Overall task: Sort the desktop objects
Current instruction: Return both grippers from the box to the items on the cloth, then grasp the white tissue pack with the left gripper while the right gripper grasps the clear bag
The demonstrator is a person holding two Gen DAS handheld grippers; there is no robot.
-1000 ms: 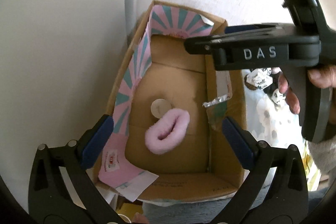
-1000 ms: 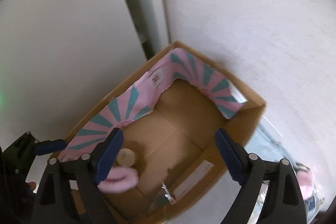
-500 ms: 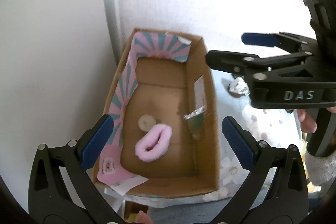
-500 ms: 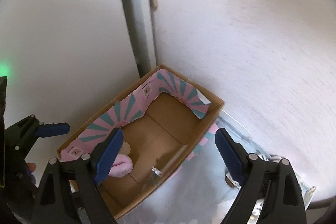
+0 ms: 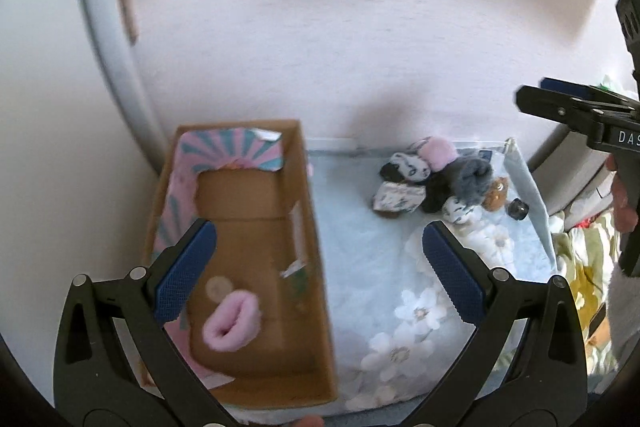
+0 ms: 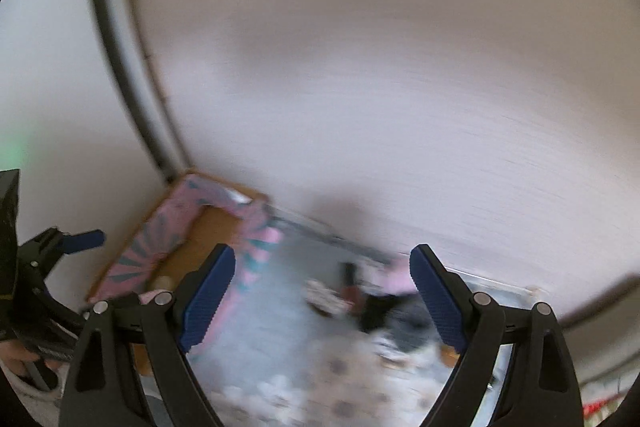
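A cardboard box [image 5: 316, 243] with pink and teal lining stands at the left against the wall. A pink fluffy scrunchie [image 5: 230, 323] and a small round disc [image 5: 218, 287] lie inside it. A pile of small objects [image 5: 436, 177], pink, grey, black and panda-patterned, lies at the back right of the floral cloth [image 5: 400, 307]. My left gripper [image 5: 318, 267] is open and empty, high above the box's right wall. My right gripper [image 6: 322, 289] is open and empty, above the cloth; its view is blurred, with the box [image 6: 192, 247] at the left and the pile [image 6: 368, 299] ahead.
A white wall [image 5: 320, 27] rises right behind the box and the pile. A clear plastic sheet [image 5: 528, 187] stands at the cloth's right edge. Patterned fabric [image 5: 584, 259] lies further right. The right gripper also shows at the right edge of the left wrist view [image 5: 580, 115].
Both grippers have pulled up and back from the box and swung right. The pile of objects has come into view. The scrunchie stays in the box.
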